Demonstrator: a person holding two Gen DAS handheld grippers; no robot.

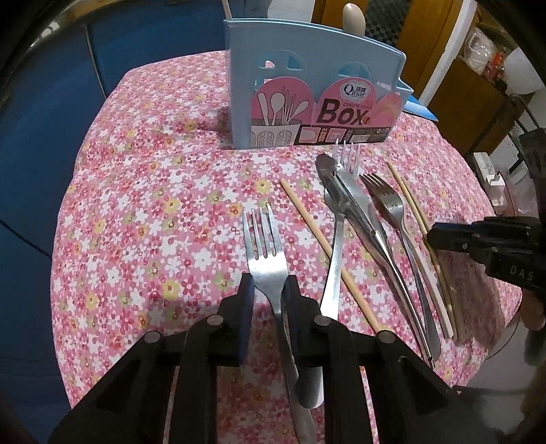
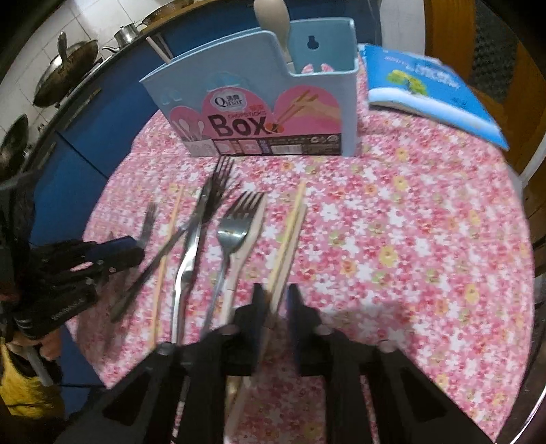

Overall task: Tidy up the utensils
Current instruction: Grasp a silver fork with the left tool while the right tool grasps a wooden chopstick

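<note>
The left gripper (image 1: 268,290) is shut on a fork (image 1: 264,249), w/ the tines sticking out past the pads and pointing at the box (image 1: 307,85). To its left the cloth (image 1: 136,205) is bare all the way to the round table edge, so lots of room there. The box is blue, stands upright at the back middle, w/ a spoon handle (image 1: 353,17) poking out the top. Right of the held fork is a chopstick (image 1: 327,252), then a pile (image 1: 355,211) of forks and other metal pieces crossing each other, then two more chopsticks (image 2: 290,235). The right gripper (image 2: 274,297) has its pads on both sides of these sticks, near their ends; can't tell if it's pinching them yet. Right of that, the cloth is bare out to the edge. A blue book (image 2: 433,92) lies back right, next to the box.
</note>
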